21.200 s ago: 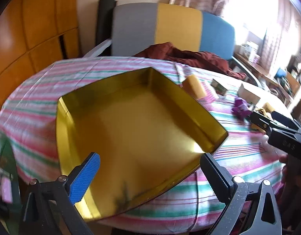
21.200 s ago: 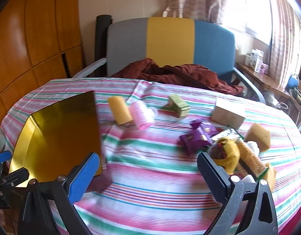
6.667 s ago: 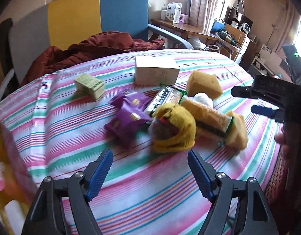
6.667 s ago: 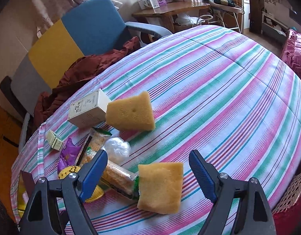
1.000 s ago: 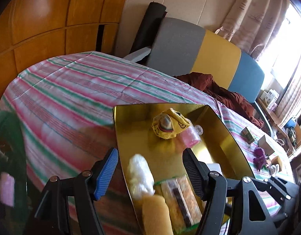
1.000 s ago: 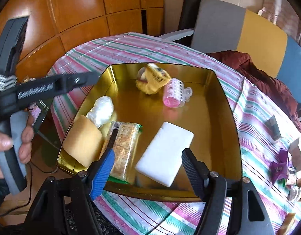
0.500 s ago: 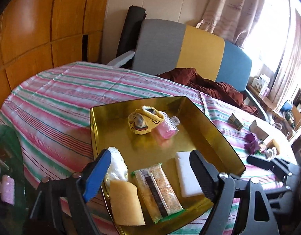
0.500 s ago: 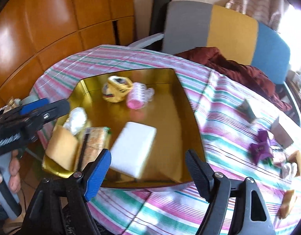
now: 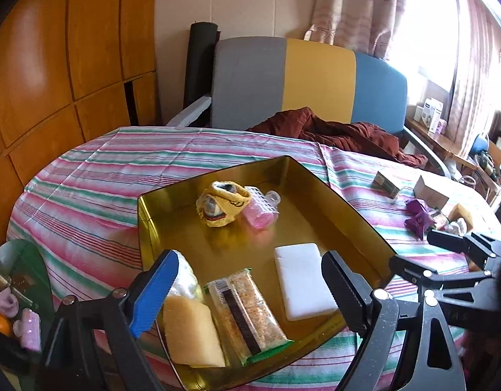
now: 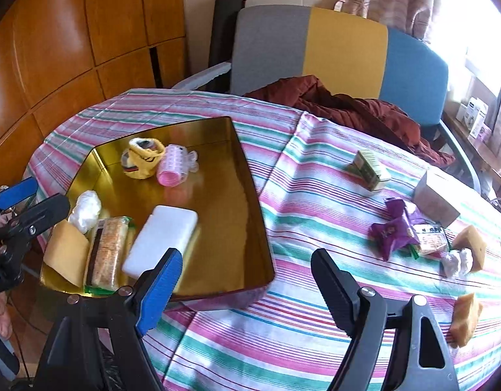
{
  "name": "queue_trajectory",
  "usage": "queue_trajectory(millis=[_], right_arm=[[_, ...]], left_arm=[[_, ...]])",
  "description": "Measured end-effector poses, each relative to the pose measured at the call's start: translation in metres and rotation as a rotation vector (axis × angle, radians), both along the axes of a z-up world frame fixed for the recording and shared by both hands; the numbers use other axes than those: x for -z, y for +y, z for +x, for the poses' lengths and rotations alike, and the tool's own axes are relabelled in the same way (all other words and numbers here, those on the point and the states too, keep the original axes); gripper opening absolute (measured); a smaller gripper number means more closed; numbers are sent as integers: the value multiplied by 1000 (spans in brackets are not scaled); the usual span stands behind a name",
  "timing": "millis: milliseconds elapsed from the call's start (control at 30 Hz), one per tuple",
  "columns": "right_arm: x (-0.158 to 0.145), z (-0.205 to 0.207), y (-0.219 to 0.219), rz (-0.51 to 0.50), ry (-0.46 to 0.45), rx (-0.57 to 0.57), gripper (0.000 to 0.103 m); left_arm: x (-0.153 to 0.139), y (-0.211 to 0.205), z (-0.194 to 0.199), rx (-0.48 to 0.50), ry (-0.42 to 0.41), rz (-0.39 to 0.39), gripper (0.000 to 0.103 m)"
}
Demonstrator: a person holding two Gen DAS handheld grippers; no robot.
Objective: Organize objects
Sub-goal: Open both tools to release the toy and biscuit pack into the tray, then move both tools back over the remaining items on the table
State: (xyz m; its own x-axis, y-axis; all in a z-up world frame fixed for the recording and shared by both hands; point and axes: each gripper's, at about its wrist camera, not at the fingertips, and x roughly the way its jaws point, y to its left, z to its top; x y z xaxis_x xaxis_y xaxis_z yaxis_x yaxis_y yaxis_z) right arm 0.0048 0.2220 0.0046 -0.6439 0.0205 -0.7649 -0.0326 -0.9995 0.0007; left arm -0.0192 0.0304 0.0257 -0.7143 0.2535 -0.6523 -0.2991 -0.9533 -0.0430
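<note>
A gold tin tray (image 9: 354, 218) (image 10: 250, 195) sits at the table's near left. In it lie a yellow pouch (image 9: 222, 208) (image 10: 141, 159), a pink hair roller (image 9: 260, 207) (image 10: 172, 166), a white block (image 9: 304, 280) (image 10: 161, 238), a wrapped snack bar (image 9: 247, 312) (image 10: 105, 251), a yellow sponge (image 9: 190, 335) (image 10: 66, 252) and a white wad (image 10: 86, 210). My left gripper (image 9: 247, 296) hangs over the tray's near end, jaws opening, nothing between them. My right gripper (image 10: 242, 290) is over the tray's right corner and the cloth, jaws opening and empty.
On the striped cloth to the right lie a green carton (image 10: 369, 169), a beige box (image 10: 437, 197), purple packets (image 10: 392, 231), a small snack pack (image 10: 431, 241), a white wad (image 10: 457, 262) and two sponges (image 10: 472, 244). A chair with a maroon cloth (image 10: 348, 104) stands behind.
Both grippers have drawn back and swung right, so the tray sits farther left in the right wrist view. Both pairs of jaws stand wider apart.
</note>
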Motion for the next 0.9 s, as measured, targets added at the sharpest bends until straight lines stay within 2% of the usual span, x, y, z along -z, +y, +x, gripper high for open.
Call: queue_trajectory(millis=[367, 900], right_arm=[[-1, 9, 42, 18, 8, 91, 83], [-19, 20, 106, 82, 39, 198, 83]], left_arm=[[-1, 25, 8, 55, 1, -31, 91], [-4, 59, 18, 142, 12, -75, 93]])
